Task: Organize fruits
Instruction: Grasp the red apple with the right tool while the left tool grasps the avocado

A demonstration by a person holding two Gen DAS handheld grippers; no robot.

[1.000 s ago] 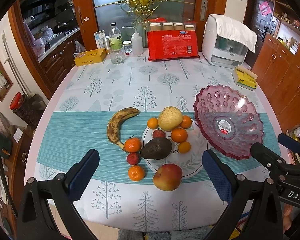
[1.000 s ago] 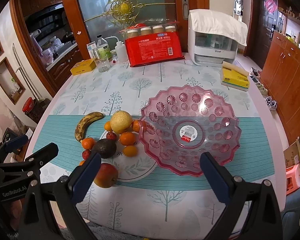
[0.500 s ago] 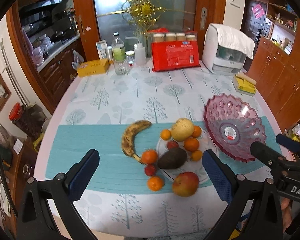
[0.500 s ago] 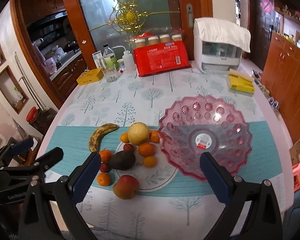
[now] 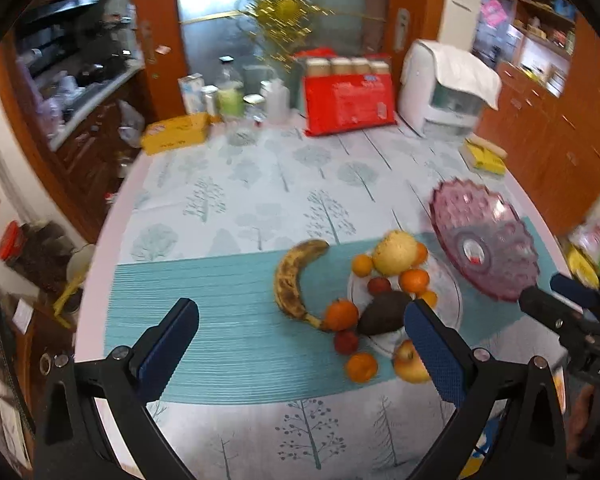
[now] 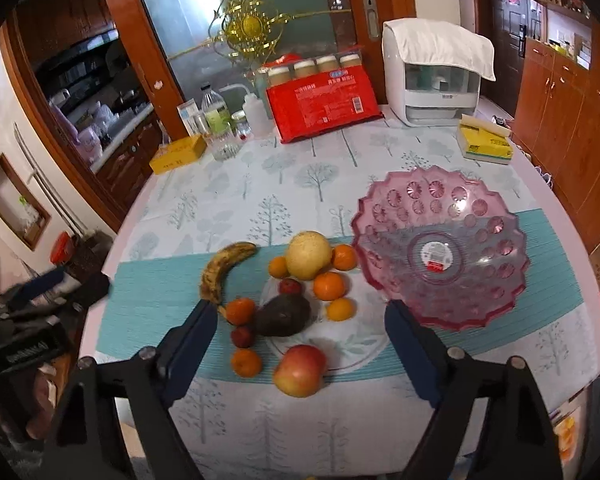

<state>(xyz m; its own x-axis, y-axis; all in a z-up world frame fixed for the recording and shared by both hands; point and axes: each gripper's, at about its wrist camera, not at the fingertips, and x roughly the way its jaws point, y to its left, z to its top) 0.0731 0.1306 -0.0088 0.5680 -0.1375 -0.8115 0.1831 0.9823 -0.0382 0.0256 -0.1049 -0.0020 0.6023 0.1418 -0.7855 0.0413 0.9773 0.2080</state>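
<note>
- Right gripper (image 6: 300, 326) — jaws spread wide, nothing between them; it hangs low centre of the right wrist view, above the fruit.
- Left gripper (image 5: 300, 326) likewise spread and empty, bottom of its own blurred view.
- Fruit sits centre frame in the right wrist view, on and around a clear plate (image 6: 360, 340), just left of the empty pink bowl (image 6: 440, 248).
- Count: one banana (image 6: 224, 268), one avocado (image 6: 283, 315), one apple (image 6: 300, 370), one pale round fruit (image 6: 309, 255), six small oranges, e.g. (image 6: 329, 285), and two small dark-red fruits, e.g. (image 6: 242, 337).
- Handling, my judgement: the banana is heavily spotted, likely soft — take it mid-length, gently. The avocado may bruise; grip across its short axis.
- Apple and pale fruit look firm, smooth and heavier, and could roll; grip across the widest part.
- Oranges look light, with a skin that gives; easy grip.
- Bowl looks like rigid plastic; lower fruit in, don't drop it.
</note>
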